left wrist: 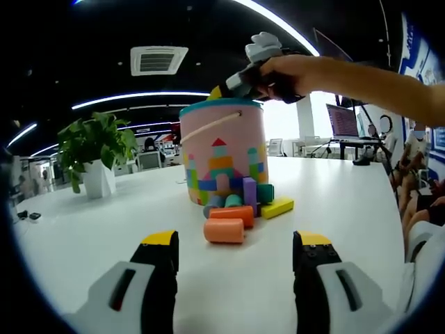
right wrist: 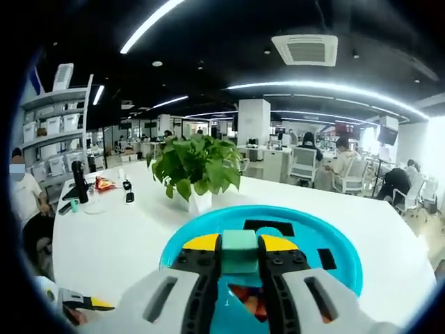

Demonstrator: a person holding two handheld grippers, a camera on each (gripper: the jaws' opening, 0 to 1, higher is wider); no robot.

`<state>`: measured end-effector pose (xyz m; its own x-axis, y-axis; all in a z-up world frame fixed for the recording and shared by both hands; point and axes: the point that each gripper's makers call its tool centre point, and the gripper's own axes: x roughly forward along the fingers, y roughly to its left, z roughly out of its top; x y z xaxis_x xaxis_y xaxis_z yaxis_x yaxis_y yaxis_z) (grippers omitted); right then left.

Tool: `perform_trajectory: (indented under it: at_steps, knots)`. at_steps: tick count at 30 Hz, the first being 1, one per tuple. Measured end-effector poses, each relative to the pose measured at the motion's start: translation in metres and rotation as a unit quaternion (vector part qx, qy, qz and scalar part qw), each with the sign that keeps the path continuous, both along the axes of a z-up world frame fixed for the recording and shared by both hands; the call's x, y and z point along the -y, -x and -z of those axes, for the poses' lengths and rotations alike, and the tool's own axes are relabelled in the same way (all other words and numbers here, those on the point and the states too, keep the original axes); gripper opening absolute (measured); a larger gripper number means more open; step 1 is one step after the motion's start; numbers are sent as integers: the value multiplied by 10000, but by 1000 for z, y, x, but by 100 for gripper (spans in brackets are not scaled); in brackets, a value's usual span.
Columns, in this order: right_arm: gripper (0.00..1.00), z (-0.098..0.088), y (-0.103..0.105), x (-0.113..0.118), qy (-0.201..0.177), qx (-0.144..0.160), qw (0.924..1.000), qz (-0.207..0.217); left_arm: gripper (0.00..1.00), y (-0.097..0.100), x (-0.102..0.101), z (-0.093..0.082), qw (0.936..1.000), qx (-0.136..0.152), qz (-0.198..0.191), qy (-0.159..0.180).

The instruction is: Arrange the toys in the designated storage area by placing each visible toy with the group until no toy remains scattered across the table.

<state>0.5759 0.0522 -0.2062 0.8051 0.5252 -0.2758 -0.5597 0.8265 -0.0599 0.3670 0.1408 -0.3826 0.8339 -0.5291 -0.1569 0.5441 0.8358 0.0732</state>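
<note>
Gripping green block [right wrist: 239, 252], right gripper [right wrist: 239, 245] jaws above bucket [right wrist: 306, 240].

Green block [right wrist: 240, 250] above bucket [left wrist: 222, 149] — others [left wrist: 233, 216] beside.

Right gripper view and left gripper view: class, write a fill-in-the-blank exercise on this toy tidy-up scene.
1. The right gripper is shut on a ____ block.
2. It hovers above the bucket's ____ lid.
3. The left gripper is ____.
4. The cylinder nearest it is ____.

Answers: green; blue; open; orange
</note>
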Motion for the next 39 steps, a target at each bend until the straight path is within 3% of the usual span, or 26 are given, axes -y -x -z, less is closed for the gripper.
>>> perform_trajectory:
  at_steps: [10, 13, 19, 24, 30, 39]
  knots:
    - [20, 2, 7, 0, 305, -233, 9991, -164, 68, 0, 0, 0, 10000, 5, -20, -25]
    - [20, 1, 5, -2, 512, -21, 9985, -183, 68, 0, 0, 0, 10000, 7, -25, -43]
    - [20, 2, -7, -5, 172, -81, 9998, 109, 68, 0, -1, 1, 10000, 1, -31, -39]
    - [20, 1, -11, -4, 302, -9, 9988, 385, 68, 0, -1, 0, 10000, 3, -25, -24]
    - [20, 14, -16, -4, 163, -312, 9976, 603, 68, 0, 0, 0, 10000, 7, -17, -13]
    - [20, 16, -16, -1, 0, -476, 9979, 444, 68, 0, 0, 0, 10000, 9, -5, -9]
